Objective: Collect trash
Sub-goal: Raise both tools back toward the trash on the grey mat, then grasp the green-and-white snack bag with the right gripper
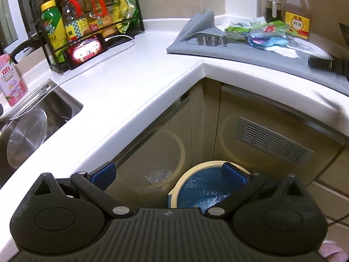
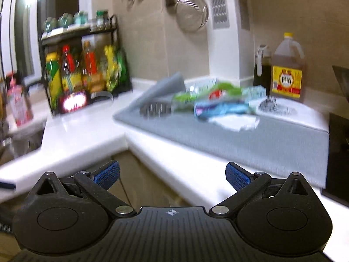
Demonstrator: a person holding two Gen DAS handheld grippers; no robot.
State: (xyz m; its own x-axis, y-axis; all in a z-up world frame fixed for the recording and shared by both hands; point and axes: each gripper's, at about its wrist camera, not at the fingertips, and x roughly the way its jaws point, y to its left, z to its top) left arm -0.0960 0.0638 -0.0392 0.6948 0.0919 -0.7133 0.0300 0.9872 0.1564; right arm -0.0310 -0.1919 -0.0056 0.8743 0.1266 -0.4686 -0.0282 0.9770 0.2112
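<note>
- Both claws were spread wide and empty: left gripper (image 1: 169, 173) hung off the worktop's (image 1: 122, 83) front edge, above the lined bin (image 1: 196, 187) on the floor at the inner cabinet corner; right gripper (image 2: 172, 174) was just off the front edge, aimed at the grey mat (image 2: 272, 135).
- Trash: wrapper pile (image 1: 259, 32) sat on the mat toward the worktop's back edge, near the right-hand back corner, just left of the big oil jug (image 1: 297, 15). White tissue (image 1: 281, 51) lay at the pile's front side.
- Right view was motion-blurred; individual pieces couldn't be separated.
- Handling, my read: thin film wrappers, very light, soft, crinkly, slick. Tissue soft, would tear.
- Grab point: pinch a bunched fold on the pile's near side, not a flat face.
- Metal cutter (image 1: 211, 40) sat just left of the pile; steer clear.
</note>
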